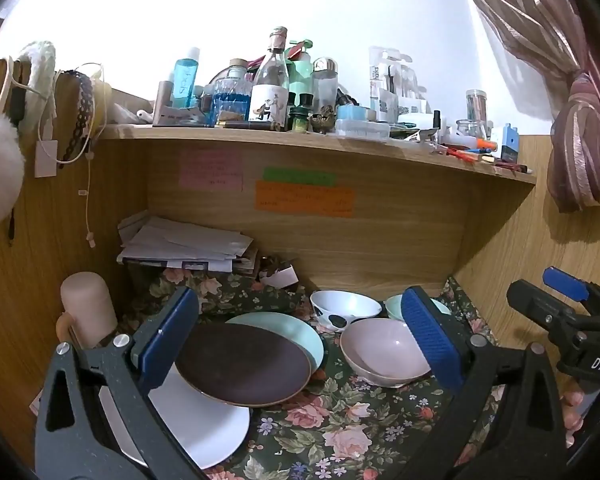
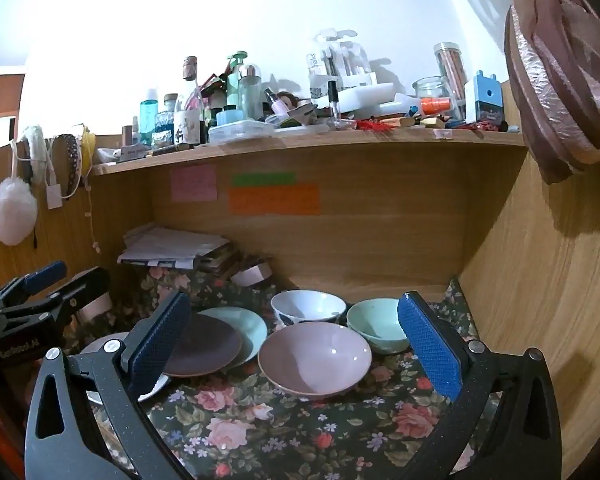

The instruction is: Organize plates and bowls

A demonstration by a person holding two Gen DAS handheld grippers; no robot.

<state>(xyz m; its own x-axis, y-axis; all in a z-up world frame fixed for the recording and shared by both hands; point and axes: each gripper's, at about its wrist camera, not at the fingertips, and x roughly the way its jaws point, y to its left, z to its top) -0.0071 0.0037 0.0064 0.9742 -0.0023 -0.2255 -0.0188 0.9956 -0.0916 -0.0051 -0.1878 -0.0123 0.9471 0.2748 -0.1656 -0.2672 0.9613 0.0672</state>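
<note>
On a floral cloth inside a wooden alcove, a brown plate lies partly over a mint plate and a white plate. To their right stand a pink bowl, a white bowl with dark spots and a mint bowl. My left gripper hovers open in front of the plates with nothing between its fingers. My right gripper is open too, facing the pink bowl and apart from it. Each gripper shows at the edge of the other's view.
A stack of papers lies at the back left, and a beige cylinder stands by the left wall. Wooden walls close in the left, back and right. The shelf above is crowded with bottles and jars. A curtain hangs at the right.
</note>
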